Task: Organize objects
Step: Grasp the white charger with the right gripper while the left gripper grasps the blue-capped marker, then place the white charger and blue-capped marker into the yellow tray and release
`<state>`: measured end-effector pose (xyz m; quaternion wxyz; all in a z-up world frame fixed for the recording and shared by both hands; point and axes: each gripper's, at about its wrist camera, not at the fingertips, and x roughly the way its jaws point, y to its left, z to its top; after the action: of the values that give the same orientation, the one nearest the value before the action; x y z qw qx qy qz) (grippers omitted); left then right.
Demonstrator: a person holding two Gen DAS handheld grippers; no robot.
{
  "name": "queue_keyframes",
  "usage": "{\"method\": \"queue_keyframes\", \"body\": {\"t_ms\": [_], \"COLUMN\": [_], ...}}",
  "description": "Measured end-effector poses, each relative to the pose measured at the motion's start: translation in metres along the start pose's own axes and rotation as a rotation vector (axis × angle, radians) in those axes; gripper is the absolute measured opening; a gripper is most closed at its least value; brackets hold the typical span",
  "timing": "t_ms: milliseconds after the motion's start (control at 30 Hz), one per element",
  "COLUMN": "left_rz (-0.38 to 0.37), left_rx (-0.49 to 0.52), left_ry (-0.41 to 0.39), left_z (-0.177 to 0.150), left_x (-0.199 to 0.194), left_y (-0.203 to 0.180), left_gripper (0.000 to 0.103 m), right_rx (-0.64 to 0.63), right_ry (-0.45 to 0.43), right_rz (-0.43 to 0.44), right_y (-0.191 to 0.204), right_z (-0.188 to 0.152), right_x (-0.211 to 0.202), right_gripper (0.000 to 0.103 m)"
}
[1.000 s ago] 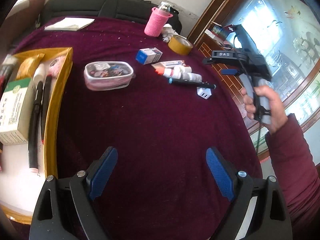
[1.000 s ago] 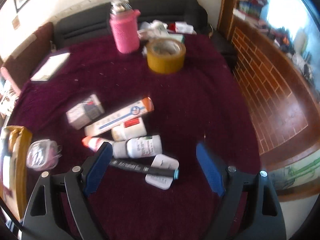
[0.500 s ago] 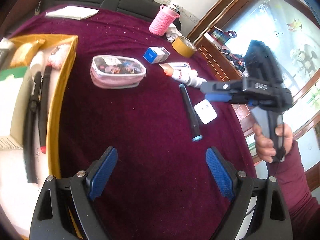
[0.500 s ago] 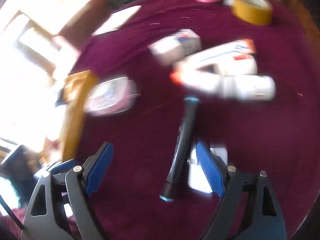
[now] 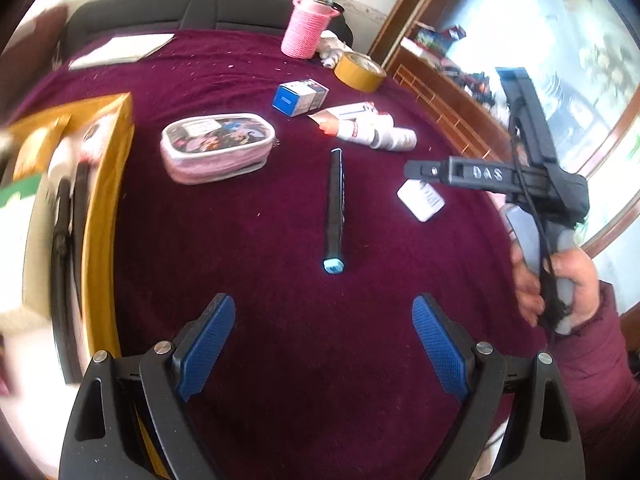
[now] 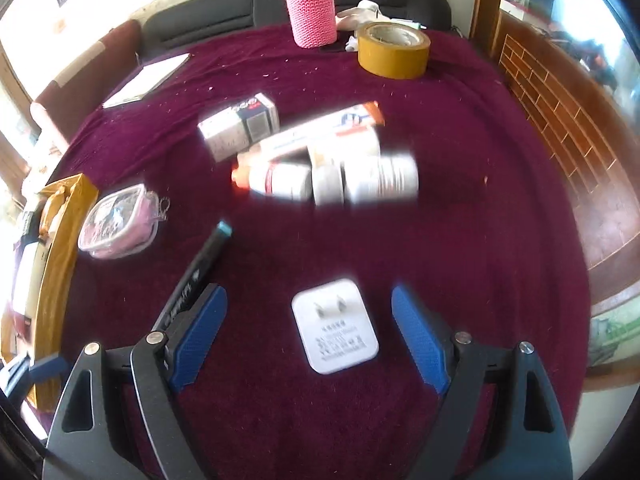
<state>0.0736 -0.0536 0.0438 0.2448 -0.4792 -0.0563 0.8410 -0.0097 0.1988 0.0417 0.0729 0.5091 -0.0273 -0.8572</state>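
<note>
The right gripper (image 6: 308,340) hangs with jaws spread and empty over the white charger (image 6: 335,326) – it lies flat between them, near the tablecloth's right edge. The left gripper (image 5: 322,348) (also agape) points at the black marker (image 5: 334,208), farther off, lengthwise toward it.

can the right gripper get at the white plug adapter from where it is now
Probably yes: the white plug adapter lies flat on the cloth between the open right gripper, nothing on top of it. The black marker lies close beside one finger.
</note>
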Motion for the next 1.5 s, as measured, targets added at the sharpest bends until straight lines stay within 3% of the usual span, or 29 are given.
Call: {"method": "queue_keyframes", "body": {"t_ms": [200, 300, 367, 433, 467, 533, 700, 733, 767, 800, 833, 1233, 1367, 1500], "left_rz": [0.046, 0.076, 0.073, 0.130, 0.156, 0.191, 0.246, 0.246, 0.231, 0.205, 0.173, 0.085, 0.108, 0.178], "left_rx": [0.064, 0.090, 0.124, 0.173, 0.204, 0.231, 0.243, 0.246, 0.239, 0.219, 0.196, 0.041, -0.021, -0.086], "left_ry": [0.027, 0.044, 0.049, 0.071, 0.055, 0.050, -0.010, -0.008, 0.001, 0.016, 0.028, -0.156, -0.243, -0.309], "left_z": [0.025, 0.036, 0.042, 0.046, 0.048, 0.051, 0.054, 0.054, 0.055, 0.057, 0.058, 0.027, 0.007, -0.015], "left_x": [0.039, 0.061, 0.074, 0.089, 0.091, 0.100, 0.112, 0.112, 0.109, 0.106, 0.102, -0.023, -0.075, -0.119], "left_y": [-0.017, -0.025, -0.031, -0.039, -0.045, -0.053, -0.062, -0.063, -0.062, -0.059, -0.055, -0.005, 0.025, 0.065], "left_gripper": [0.086, 0.082, 0.057, 0.045, 0.040, 0.040, 0.040, 0.037, 0.021, 0.012, 0.011, 0.012, 0.012, 0.012], "right_rx": [-0.043, -0.053, -0.015, 0.057, 0.081, 0.089, 0.068, 0.072, 0.076, 0.081, 0.086, 0.110, 0.130, 0.120], "right_ry": [0.018, -0.080, -0.141, -0.162, -0.161, -0.159, -0.158, -0.159, -0.160, -0.161, -0.161, -0.177, -0.182, -0.171], "right_rz": [0.010, -0.040, -0.033, 0.015, 0.044, 0.077, 0.063, 0.069, 0.076, 0.083, 0.091, 0.098, 0.093, 0.145], "right_y": [-0.001, 0.001, -0.007, -0.023, -0.030, -0.035, -0.032, -0.033, -0.034, -0.036, -0.037, -0.038, -0.038, -0.019], "right_z": [-0.013, -0.021, -0.025, -0.026, -0.026, -0.024, -0.023, -0.024, -0.024, -0.025, -0.026, -0.028, -0.028, -0.033], "right_x": [0.033, 0.030, 0.028, 0.023, 0.022, 0.021, 0.021, 0.021, 0.022, 0.021, 0.021, 0.022, 0.017, -0.001], "right_gripper": [0.084, 0.065, 0.049, 0.039, 0.039, 0.039, 0.039, 0.039, 0.039, 0.039, 0.039, 0.038, 0.038, 0.039]}}
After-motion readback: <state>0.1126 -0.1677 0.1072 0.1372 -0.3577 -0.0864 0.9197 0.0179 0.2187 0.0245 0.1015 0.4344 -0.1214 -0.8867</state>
